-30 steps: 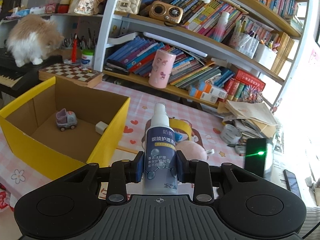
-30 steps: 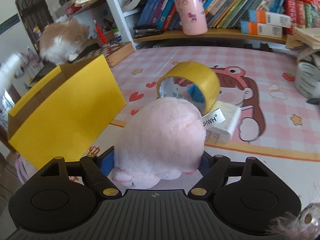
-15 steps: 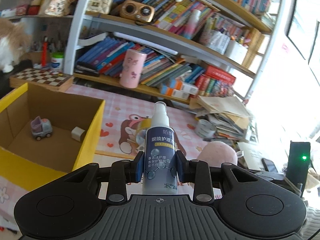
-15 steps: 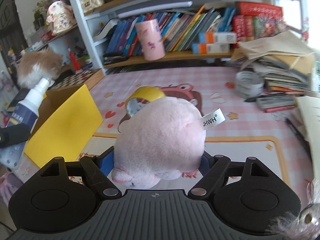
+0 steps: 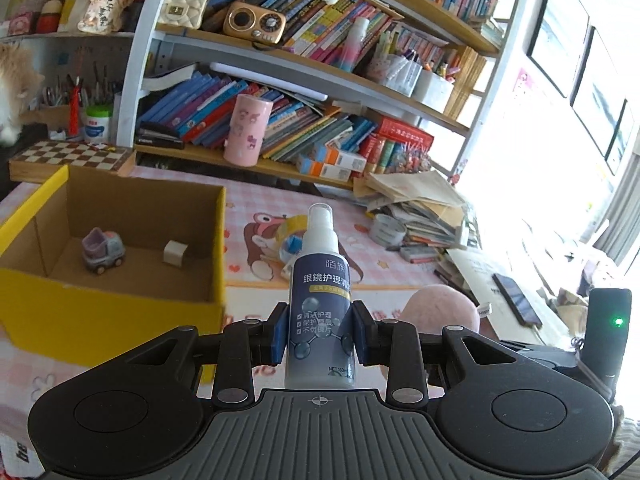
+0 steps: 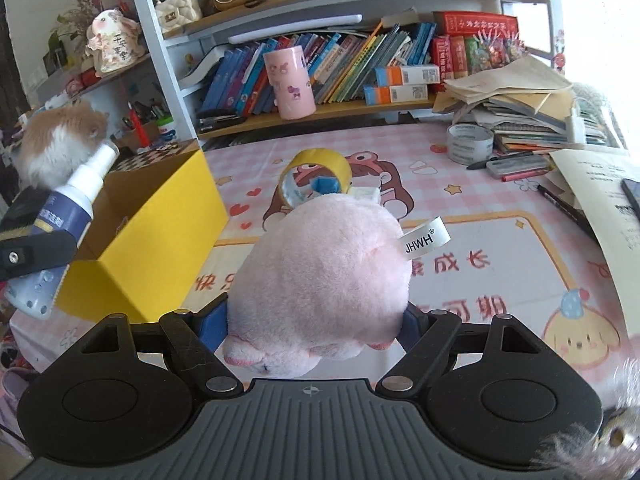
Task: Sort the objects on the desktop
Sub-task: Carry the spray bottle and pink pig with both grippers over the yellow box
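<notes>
Left tongs [image 5: 320, 334] clamp the spray bottle [image 5: 320, 300]; right tongs [image 6: 316, 326] apparently squeeze the pink plush [image 6: 320, 280]

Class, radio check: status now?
Left gripper shut on spray bottle. Right gripper shut on pink plush. Yellow box open, path unobstructed.

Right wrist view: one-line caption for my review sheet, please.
Right gripper clamps a pink plush toy beside the yellow cardboard box.
</notes>
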The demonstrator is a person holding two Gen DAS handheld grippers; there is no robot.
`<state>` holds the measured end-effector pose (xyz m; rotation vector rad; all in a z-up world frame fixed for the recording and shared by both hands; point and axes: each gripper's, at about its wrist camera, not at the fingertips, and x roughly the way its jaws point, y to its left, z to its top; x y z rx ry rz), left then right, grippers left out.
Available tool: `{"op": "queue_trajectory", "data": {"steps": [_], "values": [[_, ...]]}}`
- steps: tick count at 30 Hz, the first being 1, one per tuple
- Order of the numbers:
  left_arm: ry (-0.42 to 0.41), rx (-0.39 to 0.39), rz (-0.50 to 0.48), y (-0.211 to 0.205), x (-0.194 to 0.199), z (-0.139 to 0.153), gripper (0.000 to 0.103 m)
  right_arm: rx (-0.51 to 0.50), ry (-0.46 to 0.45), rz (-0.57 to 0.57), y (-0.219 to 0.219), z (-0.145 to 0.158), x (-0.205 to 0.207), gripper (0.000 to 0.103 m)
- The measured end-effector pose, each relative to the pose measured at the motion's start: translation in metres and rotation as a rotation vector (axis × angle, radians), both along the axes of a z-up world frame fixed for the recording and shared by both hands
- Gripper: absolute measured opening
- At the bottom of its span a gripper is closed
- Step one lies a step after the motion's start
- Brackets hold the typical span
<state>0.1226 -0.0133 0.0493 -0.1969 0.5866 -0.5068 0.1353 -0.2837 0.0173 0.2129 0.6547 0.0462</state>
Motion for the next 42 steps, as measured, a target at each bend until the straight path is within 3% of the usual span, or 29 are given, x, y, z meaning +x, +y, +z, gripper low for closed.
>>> {"op": "queue_trajectory", "data": {"steps": [9, 18, 30, 42], "values": [[0.004, 0.001, -0.037, 0.049, -0.034, -0.008, 0.032, 0.009, 0.025, -0.043, 0.052, -0.007, -0.048, 0.078], [0.058, 0.000, 0.016, 0.101, -0.060, -0.021, 0.032, 0.005, 0.062, 0.029, 0.105, -0.012, -0.070, 0.079], [0.044, -0.028, 0.053, 0.127, -0.068, -0.021, 0.032, -0.029, 0.080, 0.112, 0.141, -0.011, -0.076, 0.079], [0.041, -0.025, 0.052, 0.137, -0.073, -0.023, 0.032, -0.032, 0.089, 0.126, 0.151, -0.012, -0.081, 0.079]]}}
